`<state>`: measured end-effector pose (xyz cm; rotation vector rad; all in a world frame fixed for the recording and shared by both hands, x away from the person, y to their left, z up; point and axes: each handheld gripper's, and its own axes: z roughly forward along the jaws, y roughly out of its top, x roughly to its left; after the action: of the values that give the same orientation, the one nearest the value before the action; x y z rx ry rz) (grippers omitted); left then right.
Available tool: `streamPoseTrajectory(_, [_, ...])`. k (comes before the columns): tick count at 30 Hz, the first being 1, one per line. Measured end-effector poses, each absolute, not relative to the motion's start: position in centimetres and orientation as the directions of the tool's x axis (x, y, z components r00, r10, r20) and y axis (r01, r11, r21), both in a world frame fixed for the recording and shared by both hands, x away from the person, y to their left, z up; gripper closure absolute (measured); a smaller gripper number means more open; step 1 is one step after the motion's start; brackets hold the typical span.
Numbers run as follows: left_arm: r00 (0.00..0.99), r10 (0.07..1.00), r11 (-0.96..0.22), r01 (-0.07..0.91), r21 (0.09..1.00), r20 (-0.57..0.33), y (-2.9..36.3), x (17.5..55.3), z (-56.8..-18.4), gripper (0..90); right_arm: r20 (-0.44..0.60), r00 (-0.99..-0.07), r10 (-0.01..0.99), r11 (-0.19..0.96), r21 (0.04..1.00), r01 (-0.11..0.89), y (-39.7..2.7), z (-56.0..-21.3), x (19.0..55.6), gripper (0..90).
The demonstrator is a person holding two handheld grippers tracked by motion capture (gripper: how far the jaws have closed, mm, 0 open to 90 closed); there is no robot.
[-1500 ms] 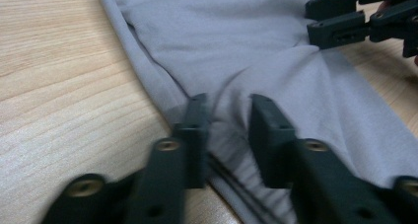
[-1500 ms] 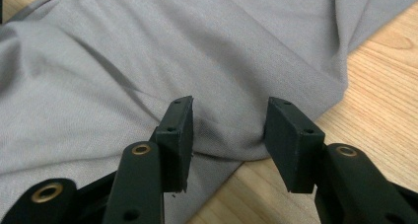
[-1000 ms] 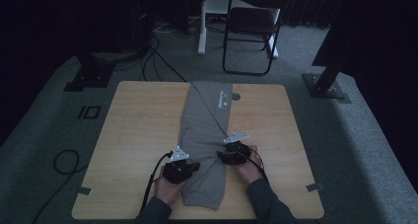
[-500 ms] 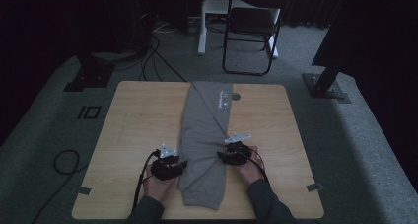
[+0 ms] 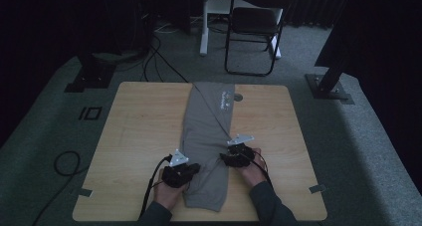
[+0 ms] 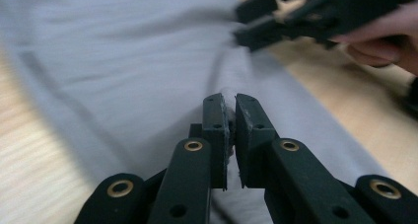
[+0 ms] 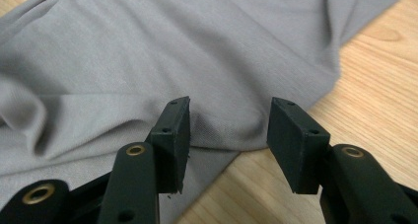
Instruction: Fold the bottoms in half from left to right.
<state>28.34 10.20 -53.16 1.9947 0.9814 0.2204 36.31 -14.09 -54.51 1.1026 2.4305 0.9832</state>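
A grey garment (image 5: pixel 209 136) lies folded into a long strip down the middle of the wooden table (image 5: pixel 139 126), with a small white print near its far end. My left gripper (image 5: pixel 183 172) rests at the strip's near left edge. In the left gripper view its jaws (image 6: pixel 230 103) are shut with a pinch of the grey cloth (image 6: pixel 123 51) between them. My right gripper (image 5: pixel 237 155) sits at the strip's right edge. It stands open (image 7: pixel 229 115), jaws on either side of a folded cloth edge (image 7: pixel 197 46) where it meets the wood (image 7: pixel 374 76).
A black chair (image 5: pixel 254 32) and a white post (image 5: pixel 204 27) stand beyond the table's far edge. Black stand bases (image 5: pixel 89 76) (image 5: pixel 331 89) flank the table. A cable loop (image 5: pixel 64 161) lies on the carpet at left. A small round disc (image 5: pixel 238 97) is beside the garment's far end.
My left gripper swung out to the left off the cloth, then came back right onto its left edge. The right gripper stayed almost still.
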Motion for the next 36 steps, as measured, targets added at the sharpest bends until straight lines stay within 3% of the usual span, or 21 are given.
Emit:
streamPoseTrajectory(5, [0.716,0.662,-0.331,0.546,0.770,-0.224,8.5,27.6,-53.3,84.1,0.014,-0.653,0.758,0.438,0.730,0.525,-13.8,-53.2,35.4,50.9])
streamPoseTrajectory(12, [0.795,0.553,-0.376,0.505,0.777,-0.250,7.0,25.6,-52.8,83.9,0.058,-0.707,0.704,0.445,0.740,0.504,-12.2,-52.5,34.3,50.5])
streamPoseTrajectory(14, [0.819,0.518,-0.387,0.481,0.787,-0.246,6.9,25.2,-52.6,80.1,0.058,-0.715,0.696,0.458,0.731,0.505,-12.0,-52.7,34.0,50.5])
streamPoseTrajectory(17, [0.818,0.524,-0.360,0.465,0.809,-0.237,7.5,25.3,-52.1,70.4,0.063,-0.722,0.689,0.470,0.719,0.512,-12.0,-53.2,33.3,50.4])
streamPoseTrajectory(20, [0.793,0.564,-0.333,0.471,0.817,-0.228,8.8,25.8,-51.9,66.3,0.067,-0.723,0.688,0.468,0.720,0.513,-12.5,-53.3,32.6,50.3])
streamPoseTrajectory(25, [0.723,0.675,-0.358,0.495,0.792,-0.146,11.1,27.4,-52.7,65.6,0.091,-0.716,0.692,0.442,0.730,0.521,-13.4,-53.1,30.9,50.6])
streamPoseTrajectory(27, [0.700,0.696,-0.358,0.533,0.767,-0.161,11.5,27.9,-53.3,65.6,0.095,-0.720,0.687,0.446,0.728,0.521,-13.5,-53.1,30.0,50.6])
streamPoseTrajectory(36, [0.709,0.681,-0.396,0.565,0.724,-0.181,11.2,26.2,-54.7,64.9,0.070,-0.773,0.631,0.532,0.686,0.496,-12.1,-54.5,25.7,50.1])
